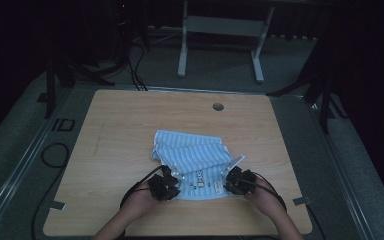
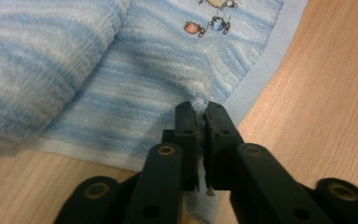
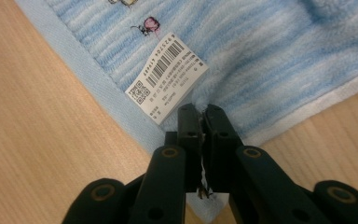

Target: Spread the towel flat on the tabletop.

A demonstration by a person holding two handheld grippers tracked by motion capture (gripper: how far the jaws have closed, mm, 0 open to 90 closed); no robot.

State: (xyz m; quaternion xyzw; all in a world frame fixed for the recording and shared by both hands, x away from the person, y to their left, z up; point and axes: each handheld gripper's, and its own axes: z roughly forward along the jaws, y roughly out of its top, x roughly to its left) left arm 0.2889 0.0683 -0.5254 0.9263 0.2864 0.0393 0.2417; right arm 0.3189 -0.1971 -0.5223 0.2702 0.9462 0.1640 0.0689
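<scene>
- The left tongs (image 1: 164, 186) are sitting low at the near left corner of the blue striped towel (image 1: 192, 155), the person's left hand (image 1: 139, 196) wrapping them from behind – the jaws are pinching the towel's corner between them (image 2: 199, 122).
- The right tongs (image 1: 237, 181) are mirroring this at the near right corner, right hand (image 1: 263, 196) behind, jaws pressed together on the cloth (image 3: 201, 122) just beside a white barcode tag (image 3: 167, 78).
- The towel is lying rumpled on the near middle of the wooden tabletop (image 1: 130, 125), its far part bunching up.
- Beyond the tabletop, a white table frame (image 1: 220, 35) is standing on grey floor in a dark room.
</scene>
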